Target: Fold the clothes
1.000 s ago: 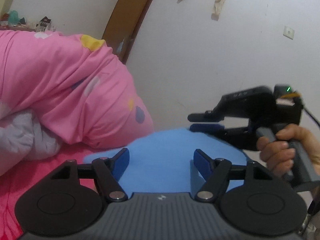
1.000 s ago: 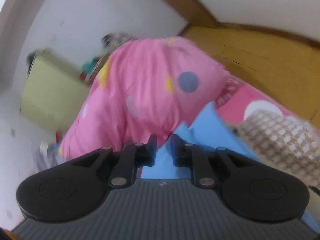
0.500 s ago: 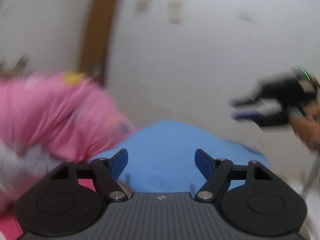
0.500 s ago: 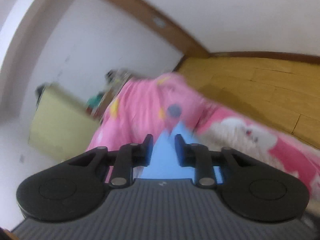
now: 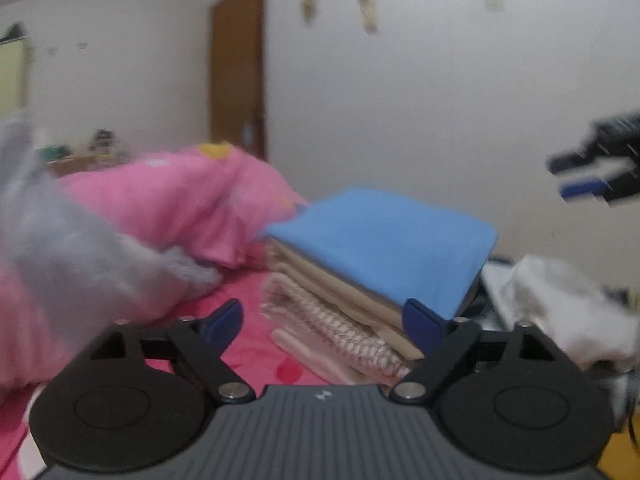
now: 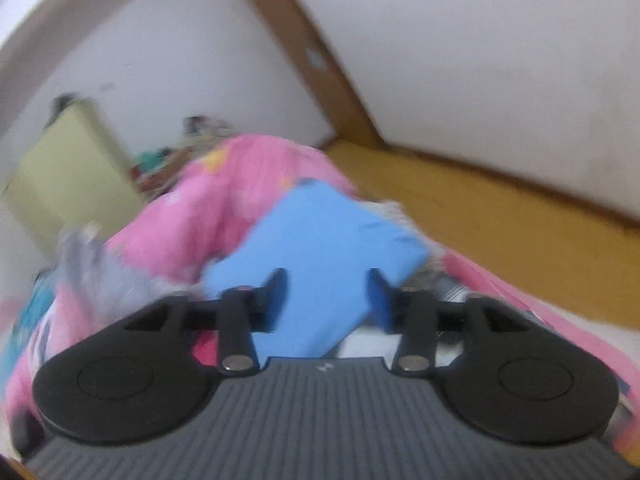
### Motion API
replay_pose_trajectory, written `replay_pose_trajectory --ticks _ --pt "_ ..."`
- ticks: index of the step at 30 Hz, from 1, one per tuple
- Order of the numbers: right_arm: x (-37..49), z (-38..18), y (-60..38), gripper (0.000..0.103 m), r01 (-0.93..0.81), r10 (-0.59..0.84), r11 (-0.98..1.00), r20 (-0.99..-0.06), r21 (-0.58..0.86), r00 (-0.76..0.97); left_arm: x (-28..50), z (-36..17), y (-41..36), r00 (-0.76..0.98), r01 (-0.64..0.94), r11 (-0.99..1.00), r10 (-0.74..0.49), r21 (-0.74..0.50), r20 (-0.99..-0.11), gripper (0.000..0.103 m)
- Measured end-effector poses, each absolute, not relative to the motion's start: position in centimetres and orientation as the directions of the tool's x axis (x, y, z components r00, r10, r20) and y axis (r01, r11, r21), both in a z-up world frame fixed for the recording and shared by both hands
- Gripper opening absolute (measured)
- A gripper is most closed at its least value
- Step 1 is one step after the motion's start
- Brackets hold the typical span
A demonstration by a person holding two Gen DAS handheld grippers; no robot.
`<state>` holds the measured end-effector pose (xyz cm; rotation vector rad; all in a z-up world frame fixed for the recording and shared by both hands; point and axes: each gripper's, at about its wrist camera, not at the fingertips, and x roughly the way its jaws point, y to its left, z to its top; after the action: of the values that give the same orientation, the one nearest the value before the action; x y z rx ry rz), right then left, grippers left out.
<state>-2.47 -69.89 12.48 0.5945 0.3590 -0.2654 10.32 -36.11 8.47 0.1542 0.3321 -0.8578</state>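
Left wrist view, blurred. Far left: grey fuzzy blanket [image 5: 68, 248] slumped over a bulky pink quilt with coloured dots [image 5: 180, 196]; both lie on the bed with a pink printed sheet [image 5: 256, 344]. Left hand-held gripper [image 5: 326, 318] has jaws spread wide, having just been opening; no pad presses on cloth, though the stack's near corner sits in the gap between them. Centre: stack of folded clothes, with the folded blue cloth [image 5: 384, 240] on top, beige folded layers [image 5: 340, 280] under it and a pink-and-white checked knit piece [image 5: 340, 328] at the bottom, resting on the bed sheet just beside the quilt. Right of the stack: crumpled white garment [image 5: 560, 300], touching or just beside it, cannot tell. Far right edge, above: right hand-held gripper [image 5: 588, 176], smeared by blur, well apart from the stack.

Right wrist view: right hand-held gripper [image 6: 326, 294] jaws partly apart, having just been opening, nothing clamped; blue cloth [image 6: 320, 248] lies beyond them. Grey blanket [image 6: 100, 276] left, quilt [image 6: 224, 208] behind.

Room: white walls, brown wooden door [image 5: 240, 68], pale yellow-green cabinet [image 6: 68, 176], cluttered shelf [image 5: 92, 148] behind the quilt, yellow wooden bed frame panel [image 6: 500, 224] along the right.
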Motion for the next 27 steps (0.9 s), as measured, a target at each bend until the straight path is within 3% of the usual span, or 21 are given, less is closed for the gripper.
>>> replay_pose_trajectory --ticks 3,6,14,17,19,27 --pt "-7.2 12.9 -62.6 0.067 0.251 -0.103 0.864 -0.335 0.437 0.937 6.8 9.5 -32.0 0.605 0.749 0.661 -0.713 -0.05 -0.355 0.102" --pt "-10.6 11.5 -55.8 0.08 0.241 -0.134 0.904 -0.301 0.354 0.944 3.6 9.7 -28.8 0.613 0.735 0.676 -0.699 -0.059 -0.368 0.103" --pt "-15.3 10.2 -41.3 0.089 0.347 -0.296 0.925 -0.281 0.154 0.913 -2.1 9.4 -21.7 0.65 0.663 0.74 -0.645 -0.114 -0.402 0.103" --pt "-16.2 10.4 -39.1 0.091 0.399 -0.358 0.912 -0.285 0.097 0.889 -3.4 9.7 -20.7 0.684 0.632 0.77 -0.606 -0.085 -0.406 0.103" --pt "-16.7 10.2 -37.6 0.1 0.429 -0.393 0.9 -0.29 0.07 0.872 -4.1 9.9 -20.4 0.687 0.628 0.774 -0.598 -0.077 -0.412 0.103" --pt "-17.0 9.4 -35.8 0.102 0.569 -0.534 0.822 -0.306 0.032 0.788 -5.3 10.2 -20.1 0.681 0.629 0.773 -0.6 -0.085 -0.42 0.103"
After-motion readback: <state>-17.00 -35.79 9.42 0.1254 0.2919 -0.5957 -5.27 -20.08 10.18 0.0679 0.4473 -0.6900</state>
